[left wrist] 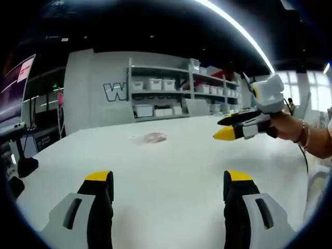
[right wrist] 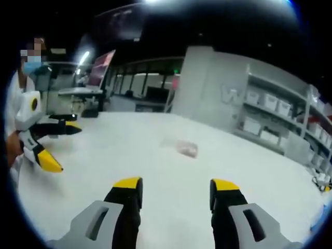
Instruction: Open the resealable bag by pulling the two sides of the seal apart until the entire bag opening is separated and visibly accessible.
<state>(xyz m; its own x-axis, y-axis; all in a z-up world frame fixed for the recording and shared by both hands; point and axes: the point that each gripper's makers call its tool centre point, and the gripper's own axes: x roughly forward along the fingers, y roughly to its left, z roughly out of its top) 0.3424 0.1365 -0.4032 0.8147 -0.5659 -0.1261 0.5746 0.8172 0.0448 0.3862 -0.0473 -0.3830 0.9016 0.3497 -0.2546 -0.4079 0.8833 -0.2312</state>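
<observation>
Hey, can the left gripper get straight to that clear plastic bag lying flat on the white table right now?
Probably yes. The left gripper is open, and only bare white table lies between it and the small clear plastic bag. The right gripper hovers off to one side.

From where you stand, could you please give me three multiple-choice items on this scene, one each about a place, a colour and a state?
1. Where is the resealable bag?
A. flat on the white table
B. between the left gripper's fingers
C. on a shelf

2. What colour are the tips of the gripper fingers?
A. red
B. yellow
C. green

3. How does the left gripper stand?
A. shut on the bag
B. shut on nothing
C. open, holding nothing

Answers: 1 A, the bag lies on the tabletop ahead of both grippers. 2 B, yellow caps show on the fingers in both views. 3 C, its fingers stand apart with bare table between them.
</observation>
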